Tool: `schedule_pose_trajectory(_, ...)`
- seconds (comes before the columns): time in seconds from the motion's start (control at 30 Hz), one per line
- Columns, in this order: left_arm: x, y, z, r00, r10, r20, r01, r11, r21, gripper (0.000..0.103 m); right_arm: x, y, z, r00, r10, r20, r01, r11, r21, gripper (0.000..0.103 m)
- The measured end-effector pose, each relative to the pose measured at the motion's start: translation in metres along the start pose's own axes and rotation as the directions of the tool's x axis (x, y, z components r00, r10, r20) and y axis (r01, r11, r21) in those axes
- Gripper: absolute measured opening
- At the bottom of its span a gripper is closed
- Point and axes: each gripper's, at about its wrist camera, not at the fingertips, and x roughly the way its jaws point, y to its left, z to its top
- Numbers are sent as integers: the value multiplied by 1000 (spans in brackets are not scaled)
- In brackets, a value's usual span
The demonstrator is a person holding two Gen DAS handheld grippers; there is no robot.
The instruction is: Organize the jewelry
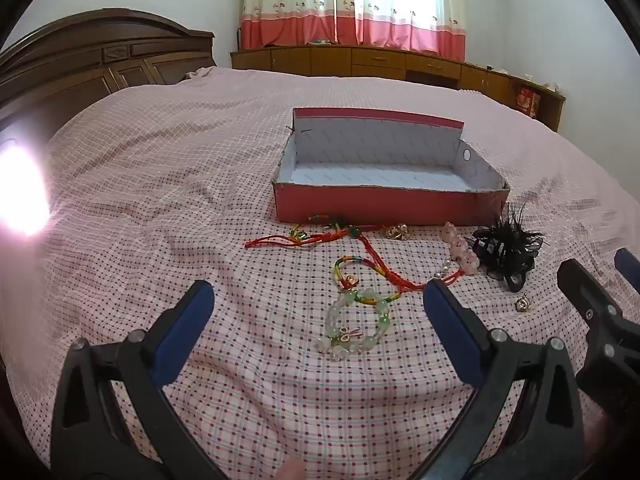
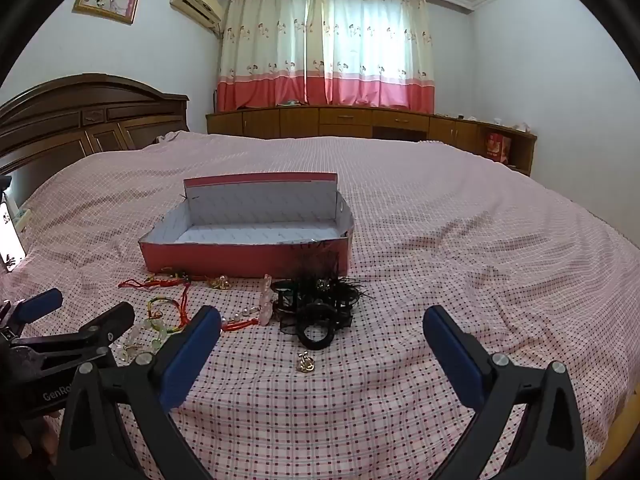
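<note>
While both my grippers hung wide open and empty over the checked bedspread [image 1: 120, 208], the jewelry lay loose in front of the red box [image 1: 384, 210].

From the left, my left gripper [image 1: 320, 300] framed the pale green bead bracelet [image 1: 356, 326], with the red cord bracelets [image 1: 316, 238] beyond it just before the box; further right lay the pink bead string [image 1: 460, 250], the black feathered hair clip [image 1: 506, 252] and a small gold earring [image 1: 522, 304], which sat between the fingers of my right gripper [image 2: 322, 334], untouched.
</note>
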Motion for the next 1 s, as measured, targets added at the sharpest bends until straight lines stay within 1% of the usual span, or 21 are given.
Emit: schedule_pose_trajectory(1.0,0,0,0,1000,3,5,-3,1000,5,98,-1,0,1,1000,1,5,-1,1000,2,103)
